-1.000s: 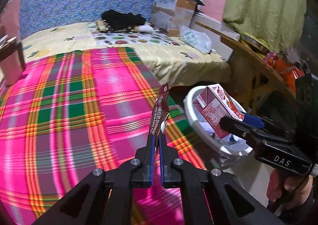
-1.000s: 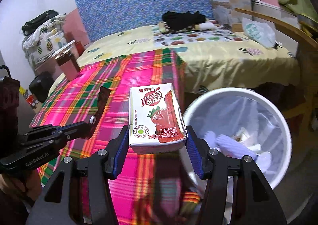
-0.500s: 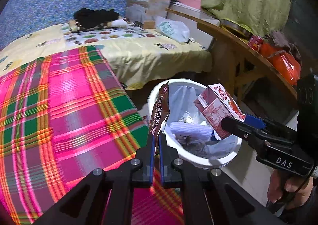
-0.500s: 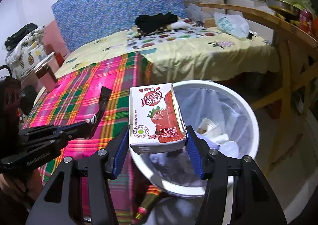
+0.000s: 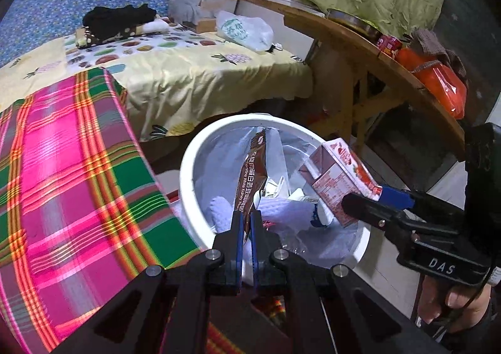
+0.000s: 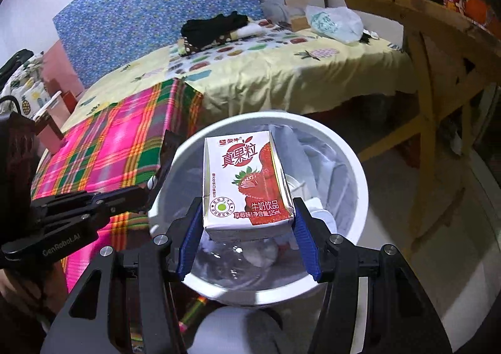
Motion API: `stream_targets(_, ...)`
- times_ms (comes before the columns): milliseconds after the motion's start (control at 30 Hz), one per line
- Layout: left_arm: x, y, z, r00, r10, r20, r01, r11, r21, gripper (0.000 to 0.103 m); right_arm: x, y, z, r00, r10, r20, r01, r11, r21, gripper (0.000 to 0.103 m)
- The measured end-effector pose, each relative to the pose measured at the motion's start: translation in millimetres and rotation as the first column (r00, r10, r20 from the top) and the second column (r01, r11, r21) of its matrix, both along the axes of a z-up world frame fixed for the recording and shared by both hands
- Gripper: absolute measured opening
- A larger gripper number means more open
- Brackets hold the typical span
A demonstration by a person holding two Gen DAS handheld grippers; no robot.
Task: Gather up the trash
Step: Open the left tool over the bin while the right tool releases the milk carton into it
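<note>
holding both pieces of trash over the white bin (image 5: 188,166), ready to drop.

we have swung across from the plaid bed cover (image 5: 78,166); a second ago it lay under us. our left tool (image 5: 246,222) is clamped on the brown wrapper (image 5: 252,178), our right tool (image 6: 247,228) clamped on the strawberry milk carton (image 6: 244,182). both hang above the bin's liner, so releasing seems next.
</note>
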State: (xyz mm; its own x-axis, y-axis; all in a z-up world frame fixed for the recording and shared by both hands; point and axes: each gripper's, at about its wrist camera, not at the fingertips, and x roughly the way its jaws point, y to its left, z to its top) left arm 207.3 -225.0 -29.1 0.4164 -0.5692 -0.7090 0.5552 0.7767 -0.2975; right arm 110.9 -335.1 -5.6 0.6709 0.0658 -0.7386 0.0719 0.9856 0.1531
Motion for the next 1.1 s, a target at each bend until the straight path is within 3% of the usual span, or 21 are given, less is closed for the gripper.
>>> stream_targets(367, 16.6, -19.1, -13.4, 0.999, -0.020, -0.040, 0.020, 1.000, -0.007, 0.004, 4.1, -10.2, -13.2, 0.999, -0.015, -0.046, 0.015, 1.000, 0.007, 0.057)
stream_targets(567, 18.2, -19.1, -13.7, 0.999, -0.005, -0.034, 0.005, 1.000, 0.000, 0.018, 0.8, -9.8, -10.2, 1.000, -0.002, -0.024, 0.002, 1.000, -0.007, 0.057)
stream_targets(1100, -16.4, 10.0, 9.3, 0.998, 0.055, 0.038, -0.056, 0.998, 0.018, 0.028, -14.9, 5.8, 8.4, 0.999, 0.007, 0.041, -0.007, 1.000, -0.013, 0.057)
